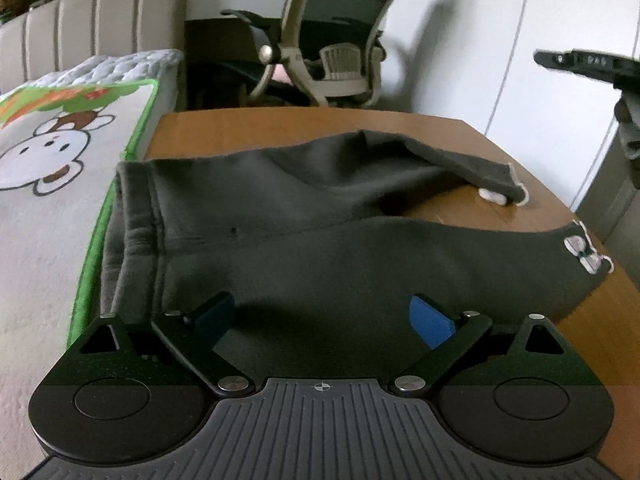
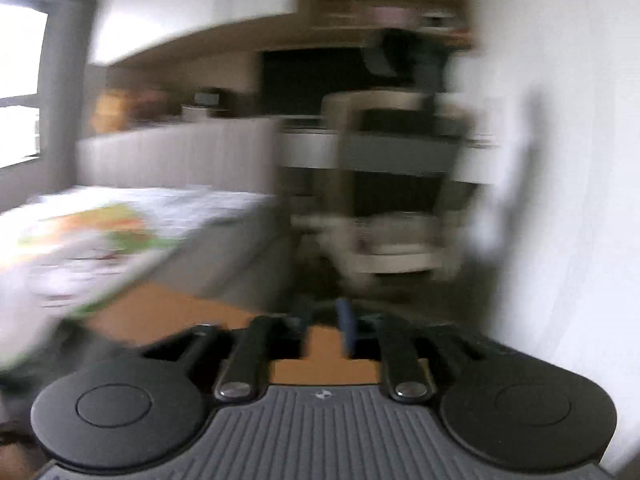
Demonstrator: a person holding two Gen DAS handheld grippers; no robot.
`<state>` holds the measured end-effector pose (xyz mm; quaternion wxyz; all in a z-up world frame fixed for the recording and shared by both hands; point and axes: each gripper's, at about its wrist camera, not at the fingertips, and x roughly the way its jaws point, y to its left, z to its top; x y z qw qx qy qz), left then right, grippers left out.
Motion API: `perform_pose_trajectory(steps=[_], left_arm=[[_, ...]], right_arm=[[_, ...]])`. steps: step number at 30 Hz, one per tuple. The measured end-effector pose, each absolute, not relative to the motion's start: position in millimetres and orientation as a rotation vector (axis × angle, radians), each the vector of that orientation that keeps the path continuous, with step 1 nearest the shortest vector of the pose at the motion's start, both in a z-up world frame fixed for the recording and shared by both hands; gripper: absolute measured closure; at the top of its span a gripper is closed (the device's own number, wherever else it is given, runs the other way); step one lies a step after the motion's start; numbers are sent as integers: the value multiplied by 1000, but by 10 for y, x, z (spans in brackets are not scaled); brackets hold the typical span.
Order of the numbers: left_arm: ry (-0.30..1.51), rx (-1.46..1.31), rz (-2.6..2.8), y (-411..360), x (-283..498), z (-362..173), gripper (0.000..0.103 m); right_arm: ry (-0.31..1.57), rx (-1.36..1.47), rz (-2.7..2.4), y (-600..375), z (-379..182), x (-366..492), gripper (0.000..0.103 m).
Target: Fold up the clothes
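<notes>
Grey trousers [image 1: 320, 232] lie under the spread left claw [image 1: 324, 320].

Bare table [image 1: 280, 124] strip beyond trousers [image 1: 320, 232]; bed [image 1: 48, 216] hems left, chair [image 1: 340, 32] behind.

Dark grey pants [image 1: 320, 232] — soft knit fabric, lying flat across the middle of the left wrist view, spread from the left edge toward the right; ribbed waistband at centre left, bunched slightly; two legs run rightward, split apart in a V with bare surface between them; far leg in the upper right, its cuff lifted and folded over; near leg reaches the right edge; each cuff carries pale trim and a small white bow; right wrist view blurred — garment not discernible there.
</notes>
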<state>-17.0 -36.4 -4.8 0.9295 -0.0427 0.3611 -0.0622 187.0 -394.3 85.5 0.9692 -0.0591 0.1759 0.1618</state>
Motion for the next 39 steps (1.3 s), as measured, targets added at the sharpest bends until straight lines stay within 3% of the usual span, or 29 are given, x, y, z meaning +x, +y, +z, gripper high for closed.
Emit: perform_pose_trajectory(steps=[1, 7, 10, 15, 16, 17, 19, 22, 24, 25, 27, 29, 31, 39], left_arm=[[741, -91, -126, -354, -174, -48, 5], [757, -96, -108, -386, -137, -31, 3], [758, -95, -123, -437, -138, -20, 3], [758, -64, -136, -494, -187, -54, 2], [757, -64, -137, -492, -196, -56, 2], [756, -66, -139, -483, -204, -56, 2], [755, -72, -141, -465, -208, -54, 2], [751, -83, -133, -450, -184, -50, 2], [748, -99, -127, -434, -180, -47, 2], [746, -108, -124, -425, -179, -46, 2], [746, -106, -121, -440, -188, -45, 2], [750, -100, -118, -463, -200, -41, 2], [756, -101, -116, -486, -218, -24, 2], [791, -127, -80, -484, -370, -19, 1]], right_arm=[[353, -125, 286, -4012, 818, 1883, 21], [398, -344, 460, -3938, 375, 1519, 21], [399, -585, 524, -3624, 0, 1315, 53], [454, -693, 553, -3282, -346, 1379, 51], [448, -696, 554, -3246, -372, 1421, 58], [447, -683, 554, -3229, -337, 1460, 91], [451, -653, 551, -3202, -234, 1535, 96], [286, -619, 312, -3302, 43, 1729, 86], [261, -556, 217, -3421, 173, 1815, 53], [303, -516, 256, -3463, 159, 1730, 30], [386, -435, 333, -3548, 131, 1561, 24], [468, -352, 409, -3634, 104, 1391, 9], [549, -267, 484, -3719, 76, 1221, 0], [838, 2, 730, -3913, -127, 599, 0]])
